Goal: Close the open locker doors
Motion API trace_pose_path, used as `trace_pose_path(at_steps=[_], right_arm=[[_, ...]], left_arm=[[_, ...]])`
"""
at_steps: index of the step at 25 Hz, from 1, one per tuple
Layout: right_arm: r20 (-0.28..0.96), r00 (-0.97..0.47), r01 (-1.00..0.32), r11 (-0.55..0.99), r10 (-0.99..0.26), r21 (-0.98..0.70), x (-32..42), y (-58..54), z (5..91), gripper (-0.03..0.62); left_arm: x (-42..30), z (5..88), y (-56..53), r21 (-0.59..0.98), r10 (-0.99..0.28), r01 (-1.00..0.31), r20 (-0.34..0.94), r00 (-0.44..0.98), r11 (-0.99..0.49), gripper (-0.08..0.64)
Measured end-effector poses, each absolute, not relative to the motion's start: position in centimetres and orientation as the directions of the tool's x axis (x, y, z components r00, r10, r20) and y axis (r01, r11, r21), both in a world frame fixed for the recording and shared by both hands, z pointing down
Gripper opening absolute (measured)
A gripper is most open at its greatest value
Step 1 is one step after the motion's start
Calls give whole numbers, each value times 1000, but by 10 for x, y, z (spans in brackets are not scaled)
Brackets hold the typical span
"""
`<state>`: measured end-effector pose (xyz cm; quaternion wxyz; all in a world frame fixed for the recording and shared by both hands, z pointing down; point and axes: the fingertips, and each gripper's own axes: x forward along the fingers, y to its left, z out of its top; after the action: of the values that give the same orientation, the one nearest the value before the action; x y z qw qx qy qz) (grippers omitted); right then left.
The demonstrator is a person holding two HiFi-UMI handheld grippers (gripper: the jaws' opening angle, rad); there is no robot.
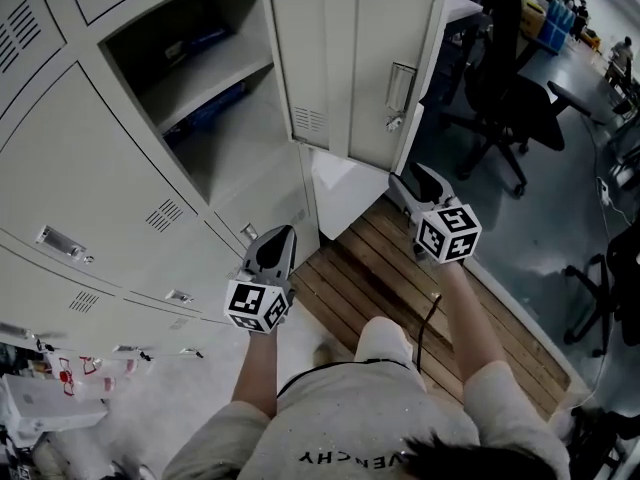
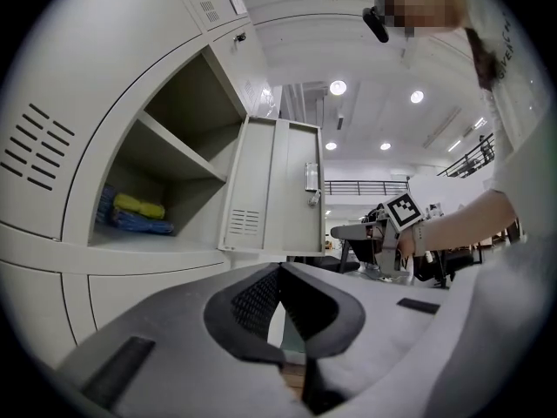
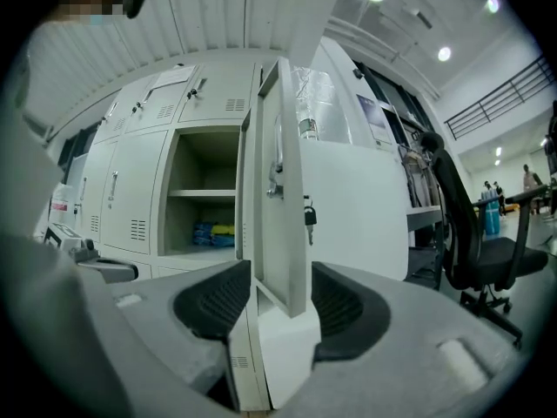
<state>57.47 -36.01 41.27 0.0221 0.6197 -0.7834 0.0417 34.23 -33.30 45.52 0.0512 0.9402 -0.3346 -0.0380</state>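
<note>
Two tongs face a bank of pale metal lockers point(image 1: 110, 168). The open door point(image 1: 385, 68) stands out from the upper compartment, whose shelf point(image 2: 165, 151) sits above blue and yellow packets point(image 2: 130, 214). A white panel point(image 1: 345, 193) just below appears to be a second open door. The right tongs point(image 1: 408, 180), near that lower panel, are spread wide and empty, with the door's thin edge lined up beyond the gap. The left tongs point(image 1: 280, 236) hang lower, beside the closed lockers, tips pressed together on nothing. The door looks like thin sheet steel, so it should be stiff, light and free-swinging, with smooth paint that gives a poor pinch. Pushing the flat face near the handle point(image 1: 400, 88), far from the hinge, seems the best hold.
</note>
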Motion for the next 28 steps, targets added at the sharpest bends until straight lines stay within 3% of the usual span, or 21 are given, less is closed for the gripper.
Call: trace_pose_path(at_steps=[11, 28], right_arm=[[37, -304, -953, 304, -952, -5, 576, -403, 388, 222], [32, -371, -927, 372, -928, 40, 514, -354, 390, 217]], left_arm=[[340, 466, -339, 119, -680, -676, 9, 733, -727, -3], [296, 469, -324, 116, -699, -695, 8, 715, -709, -3]])
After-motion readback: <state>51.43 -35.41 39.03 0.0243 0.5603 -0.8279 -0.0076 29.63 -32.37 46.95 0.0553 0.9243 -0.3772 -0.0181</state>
